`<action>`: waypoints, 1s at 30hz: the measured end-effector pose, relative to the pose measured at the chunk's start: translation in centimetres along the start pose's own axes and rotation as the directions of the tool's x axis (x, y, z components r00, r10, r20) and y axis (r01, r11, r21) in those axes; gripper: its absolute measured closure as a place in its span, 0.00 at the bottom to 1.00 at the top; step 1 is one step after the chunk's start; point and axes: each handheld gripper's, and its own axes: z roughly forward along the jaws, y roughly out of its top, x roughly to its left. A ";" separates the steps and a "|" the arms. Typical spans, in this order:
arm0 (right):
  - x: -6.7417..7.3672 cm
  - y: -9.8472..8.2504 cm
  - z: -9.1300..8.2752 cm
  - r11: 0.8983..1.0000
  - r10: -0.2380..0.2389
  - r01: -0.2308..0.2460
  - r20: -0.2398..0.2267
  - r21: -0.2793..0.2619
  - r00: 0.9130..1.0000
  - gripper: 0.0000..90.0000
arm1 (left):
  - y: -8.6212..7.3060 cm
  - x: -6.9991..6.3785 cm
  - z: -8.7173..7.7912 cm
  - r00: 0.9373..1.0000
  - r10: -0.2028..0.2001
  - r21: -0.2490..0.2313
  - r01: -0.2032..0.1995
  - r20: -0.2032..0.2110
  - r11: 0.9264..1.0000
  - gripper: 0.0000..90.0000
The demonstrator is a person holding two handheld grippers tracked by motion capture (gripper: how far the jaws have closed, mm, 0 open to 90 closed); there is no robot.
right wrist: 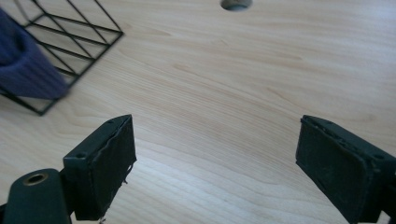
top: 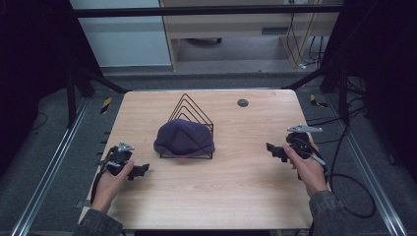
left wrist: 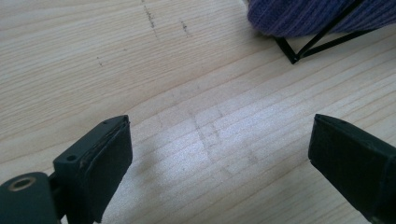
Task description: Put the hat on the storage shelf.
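Overhead view faces forward; both gripper views closely share the rack.

dim high view, dark edges, soft tabletop glare

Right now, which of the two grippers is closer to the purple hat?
The left gripper. It sits just beside the knitted purple hat draped on the black wire rack, while the right gripper waits farther off across bare table.

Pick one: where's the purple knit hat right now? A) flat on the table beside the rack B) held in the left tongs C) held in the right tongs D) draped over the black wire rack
D: the purple knit hat sits over the black wire rack mid-table, while the left tongs and right tongs are both open, empty and apart from it.
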 end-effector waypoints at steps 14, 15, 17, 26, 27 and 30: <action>-1.0 -1.6 3.8 0.997 0.054 -0.057 0.056 0.061 0.997 0.15 | -0.3 0.4 0.8 1.000 -0.002 0.035 0.002 -0.004 0.999 0.07; -1.1 -1.8 3.8 0.997 0.058 -0.061 0.057 0.053 0.997 0.15 | -0.3 0.4 0.9 1.000 -0.003 0.039 0.003 -0.005 0.999 0.07; -1.1 -2.0 4.1 0.996 0.065 -0.068 0.058 0.054 0.996 0.15 | -0.5 0.5 1.1 1.000 -0.001 0.042 0.001 -0.004 0.999 0.06; -0.7 -2.4 4.9 0.996 0.062 -0.066 0.074 0.059 0.995 0.13 | -0.6 0.3 1.2 1.000 -0.001 0.032 0.001 -0.009 0.999 0.01; -0.7 -2.4 5.0 0.996 0.060 -0.065 0.077 0.059 0.995 0.13 | -0.6 0.3 1.3 1.000 -0.003 0.029 0.003 -0.008 1.000 0.00; -0.6 -2.6 5.2 0.995 0.064 -0.070 0.083 0.067 0.994 0.13 | -0.7 0.3 1.3 1.000 -0.001 0.027 0.002 -0.007 1.000 0.00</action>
